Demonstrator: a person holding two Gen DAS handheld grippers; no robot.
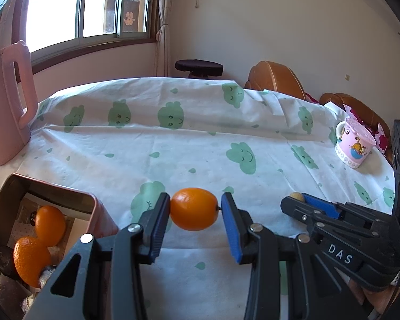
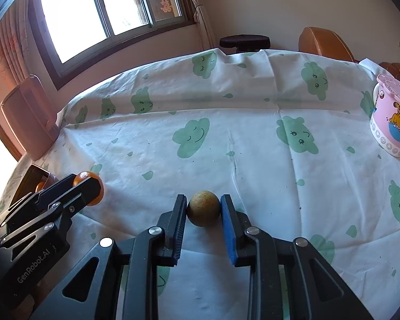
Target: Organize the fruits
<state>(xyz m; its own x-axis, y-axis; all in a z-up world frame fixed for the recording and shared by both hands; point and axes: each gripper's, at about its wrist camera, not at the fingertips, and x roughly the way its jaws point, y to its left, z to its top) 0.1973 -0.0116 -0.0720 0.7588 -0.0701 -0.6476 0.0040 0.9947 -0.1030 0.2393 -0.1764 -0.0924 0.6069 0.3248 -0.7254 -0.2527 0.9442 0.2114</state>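
Note:
My left gripper is shut on an orange fruit, held just right of a pink box. The box holds two oranges and darker brown fruits. My right gripper is shut on a small round yellow-brown fruit just above the cloth. In the left wrist view the right gripper shows at the right with that fruit at its tip. In the right wrist view the left gripper shows at the left with the orange.
A table with a white cloth printed with green clouds. A pink jug stands at the far left. A pink cartoon mug with a lid stands at the right. Brown chairs and a dark stool lie beyond the table.

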